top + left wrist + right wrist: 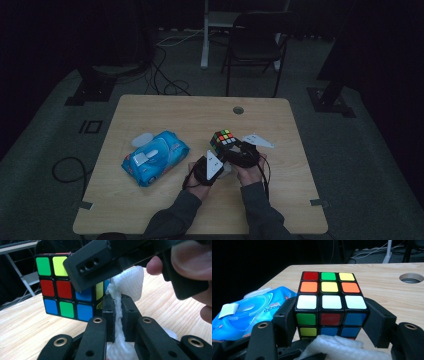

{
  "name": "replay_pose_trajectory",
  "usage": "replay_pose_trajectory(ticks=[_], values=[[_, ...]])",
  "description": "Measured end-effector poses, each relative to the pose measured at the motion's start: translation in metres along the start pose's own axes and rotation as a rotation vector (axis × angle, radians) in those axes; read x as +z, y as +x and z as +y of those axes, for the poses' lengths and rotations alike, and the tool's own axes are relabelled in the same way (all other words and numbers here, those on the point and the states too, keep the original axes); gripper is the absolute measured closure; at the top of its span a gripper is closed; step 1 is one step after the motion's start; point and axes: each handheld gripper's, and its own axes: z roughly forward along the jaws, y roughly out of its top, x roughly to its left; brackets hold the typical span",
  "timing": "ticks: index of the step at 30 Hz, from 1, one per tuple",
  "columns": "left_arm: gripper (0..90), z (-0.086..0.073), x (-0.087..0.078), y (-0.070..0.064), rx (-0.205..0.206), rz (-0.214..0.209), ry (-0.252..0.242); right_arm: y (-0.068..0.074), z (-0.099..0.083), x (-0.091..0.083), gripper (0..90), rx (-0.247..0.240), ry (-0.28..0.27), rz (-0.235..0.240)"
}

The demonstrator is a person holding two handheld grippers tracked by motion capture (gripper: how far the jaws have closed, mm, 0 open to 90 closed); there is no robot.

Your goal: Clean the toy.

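The right gripper (332,315) clamps the puzzle cube (331,305) between its 2 jaws, steadying it above the table (165,107); the left gripper (118,307), just beside, pinches a white wipe (130,283) against the cube's face, apparently to clean it.

- The table (150,210) is light wood with a round hole (238,110) near its far edge.
- The floor (45,135) around the table is grey carpet.
- A black chair (255,45) stands behind the table.
- A white post (205,35) stands left of the chair.
- Cables (167,82) lie on the floor behind the table.
- The room is dark.
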Motion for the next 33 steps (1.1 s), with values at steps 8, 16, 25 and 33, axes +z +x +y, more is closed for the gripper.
replay_pose_trajectory(ticks=[8, 16, 25, 33], values=[[84.0, 0.0017, -0.0034, 0.0001, 0.010, 0.016, -0.016, -0.0022, 0.0004, -0.0012, 34.9, 0.005, -0.004, -0.006], [83.9, 0.0023, -0.0047, 0.0000, 0.010, 0.016, -0.032, -0.0026, -0.0001, -0.0015, 34.9, 0.010, -0.004, -0.006], [83.9, -0.0043, -0.0009, -0.0012, 0.012, 0.017, -0.004, -0.0028, 0.0014, -0.0027, 34.9, 0.019, -0.011, 0.001], [83.8, -0.0059, 0.0011, -0.0017, 0.014, 0.013, 0.006, -0.0044, 0.0024, -0.0044, 34.9, 0.026, -0.015, 0.000]])
